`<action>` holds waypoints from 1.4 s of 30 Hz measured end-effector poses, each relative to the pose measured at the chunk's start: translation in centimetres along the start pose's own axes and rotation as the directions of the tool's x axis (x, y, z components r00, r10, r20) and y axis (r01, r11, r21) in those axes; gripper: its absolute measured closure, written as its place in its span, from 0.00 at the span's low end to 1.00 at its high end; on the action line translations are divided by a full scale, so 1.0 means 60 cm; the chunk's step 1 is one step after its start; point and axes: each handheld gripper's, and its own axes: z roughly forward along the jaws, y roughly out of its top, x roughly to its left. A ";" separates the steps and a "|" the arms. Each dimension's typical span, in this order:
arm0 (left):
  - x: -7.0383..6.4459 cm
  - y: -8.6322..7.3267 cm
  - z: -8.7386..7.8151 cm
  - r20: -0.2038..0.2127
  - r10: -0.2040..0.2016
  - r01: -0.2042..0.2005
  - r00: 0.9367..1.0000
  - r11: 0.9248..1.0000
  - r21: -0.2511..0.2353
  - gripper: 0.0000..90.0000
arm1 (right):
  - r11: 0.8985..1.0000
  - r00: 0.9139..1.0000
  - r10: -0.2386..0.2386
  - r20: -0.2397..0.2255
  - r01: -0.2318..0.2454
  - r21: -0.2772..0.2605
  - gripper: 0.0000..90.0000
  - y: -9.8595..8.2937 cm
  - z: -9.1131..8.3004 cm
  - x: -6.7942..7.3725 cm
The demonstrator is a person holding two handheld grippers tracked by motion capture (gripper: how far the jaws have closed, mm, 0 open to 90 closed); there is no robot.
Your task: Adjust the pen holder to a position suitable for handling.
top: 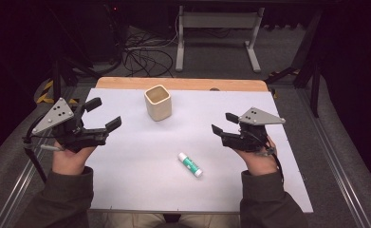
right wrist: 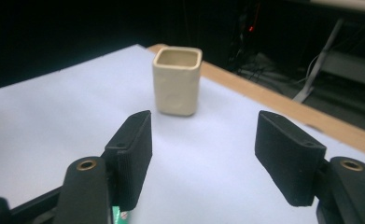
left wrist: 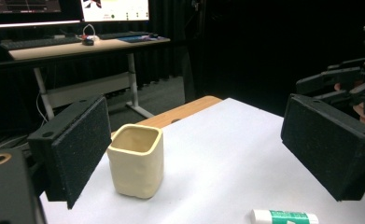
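Observation:
A cream square cup [top: 158, 102] stands upright on the white table sheet [top: 126, 161], toward the back middle. A white glue stick with a green label [top: 190, 164] lies on its side nearer the front, between the two hands. My left gripper [top: 103, 114] is held above the left edge of the sheet, open and holding nothing; in its own view the cup [left wrist: 136, 160] stands just inside the left jaw and the glue stick [left wrist: 284, 216] lies low at the bottom. My right gripper [top: 225, 122] hovers at the right, open and holding nothing, aimed toward the cup [right wrist: 177, 80].
A wooden strip [top: 178, 83] runs along the table's far edge. Beyond it stand a white desk frame [top: 217, 35] and loose cables [top: 143, 57] on the floor. A desk with monitors [left wrist: 73, 28] shows in the left gripper view. Dark stands flank the table.

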 end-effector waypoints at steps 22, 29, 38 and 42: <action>-0.006 -0.009 0.012 -0.003 0.006 -0.006 1.000 1.000 0.015 0.10 | 0.971 0.997 -0.012 -0.078 0.030 0.236 0.48 -0.026 0.108 0.049; -0.006 -0.011 0.014 -0.003 0.006 -0.006 1.000 1.000 0.020 0.10 | 0.956 0.994 -0.021 -0.105 0.051 0.290 0.49 -0.035 0.137 0.066; -0.005 -0.015 0.018 -0.004 0.003 -0.003 1.000 1.000 0.029 0.10 | 0.925 0.990 -0.028 -0.138 0.078 0.371 0.51 -0.052 0.175 0.085; -0.005 -0.016 0.020 -0.003 0.001 -0.001 1.000 0.999 0.034 0.10 | 0.913 0.989 -0.026 -0.148 0.084 0.399 0.52 -0.058 0.186 0.089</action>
